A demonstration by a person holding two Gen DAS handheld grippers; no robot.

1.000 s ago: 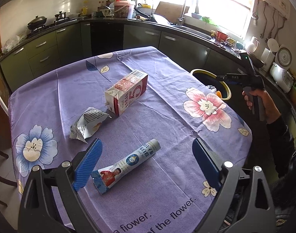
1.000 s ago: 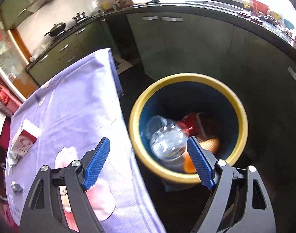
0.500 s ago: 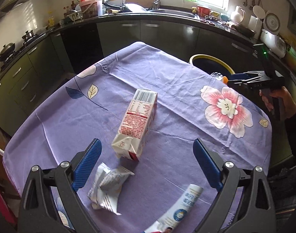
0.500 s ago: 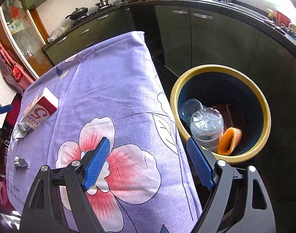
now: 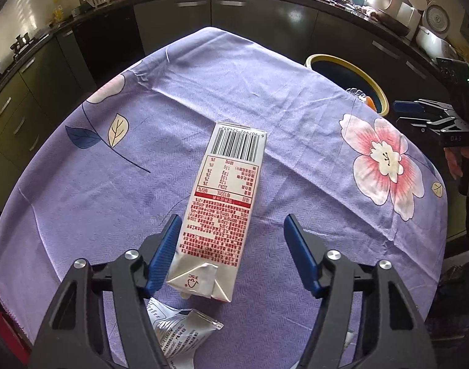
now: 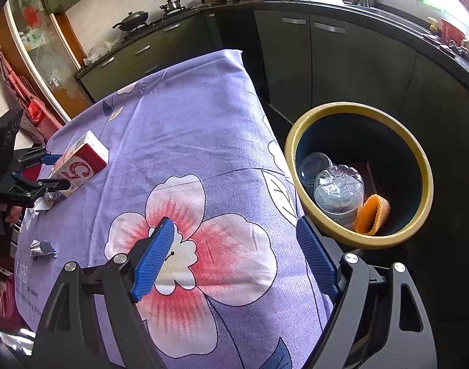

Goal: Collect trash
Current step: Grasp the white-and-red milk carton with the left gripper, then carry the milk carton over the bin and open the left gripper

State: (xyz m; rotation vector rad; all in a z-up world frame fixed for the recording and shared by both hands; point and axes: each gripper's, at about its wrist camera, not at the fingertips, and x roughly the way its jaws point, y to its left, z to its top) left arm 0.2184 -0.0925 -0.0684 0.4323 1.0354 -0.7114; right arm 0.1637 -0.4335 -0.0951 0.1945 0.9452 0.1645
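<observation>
One carton (image 5: 225, 203), two wrappers (image 6: 43, 248), possibly; both tools (image 5: 234, 252) open.

At the bottom of the left wrist view, the crumpled silver foil wrapper (image 5: 179, 335) is partly covered by the left gripper's black frame. The yellow-rimmed dark blue bin (image 5: 336, 61), upper right, is half hidden behind the purple flowered tablecloth (image 5: 173, 107); its contents are barely seen there. Small print on the red-and-white milk carton (image 5: 225, 203) cannot be read.
</observation>
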